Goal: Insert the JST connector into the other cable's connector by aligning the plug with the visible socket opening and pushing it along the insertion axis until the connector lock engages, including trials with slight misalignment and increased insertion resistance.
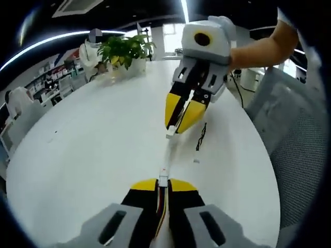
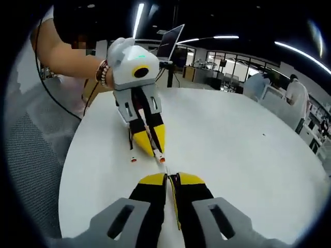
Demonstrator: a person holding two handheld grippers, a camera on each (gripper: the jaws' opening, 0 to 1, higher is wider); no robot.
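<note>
above the white table (image 1: 93, 150), both grippers face each other tip to tip. left gripper (image 1: 163, 183) is pinched on a white connector (image 1: 163, 178) with its wires running back between the jaws. right gripper (image 1: 181, 121) is pinched on the other white connector (image 1: 171, 132); the two connectors sit near, apart. a potted plant (image 1: 124, 51) stands at the far edge.

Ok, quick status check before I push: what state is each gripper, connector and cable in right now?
left gripper: shut on white connector, facing the other gripper
right gripper: shut on white plug
white connector and white plug: apart, gap between them, not mated
loose cable: lying on the white table, ungripped
potted plant: upright at the table's far edge
</note>
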